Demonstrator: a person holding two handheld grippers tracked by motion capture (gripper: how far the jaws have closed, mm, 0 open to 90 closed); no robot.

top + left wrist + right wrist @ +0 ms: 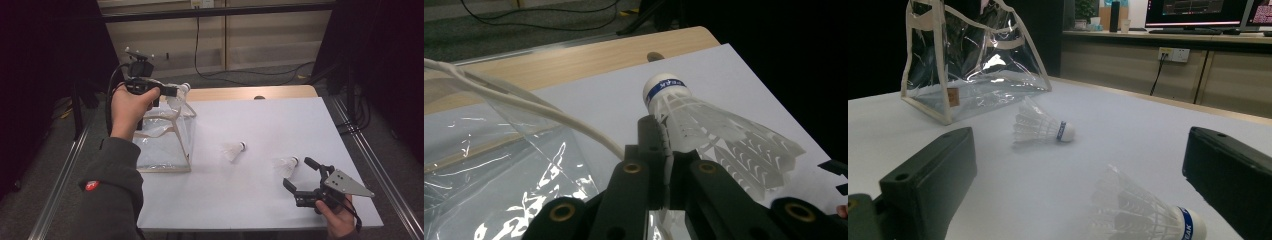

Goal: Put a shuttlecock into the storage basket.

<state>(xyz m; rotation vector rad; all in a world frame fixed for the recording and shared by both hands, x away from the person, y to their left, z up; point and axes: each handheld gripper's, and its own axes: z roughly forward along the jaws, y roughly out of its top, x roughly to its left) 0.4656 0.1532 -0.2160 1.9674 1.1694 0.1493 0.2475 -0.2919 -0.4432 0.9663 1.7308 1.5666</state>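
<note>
My left gripper (169, 91) is held up over the clear plastic bag (167, 142), shut on a white shuttlecock (182, 89). In the left gripper view its jaws (665, 145) pinch the skirt of that shuttlecock (696, 120), whose blue-banded cork points away. Below it lies the bag's open top (499, 165) with a white handle. My right gripper (300, 172) rests low at the table's near right and is open. A second shuttlecock (286, 165) (1143, 212) lies just ahead of its jaws (1083, 167). A third shuttlecock (233, 150) (1043, 127) lies mid-table.
The white table top (260, 120) ends in a wooden strip (250, 92) at the far side. The bag (973, 65) stands at the table's left edge. Metal rails run along both sides, and cables lie on the floor beyond.
</note>
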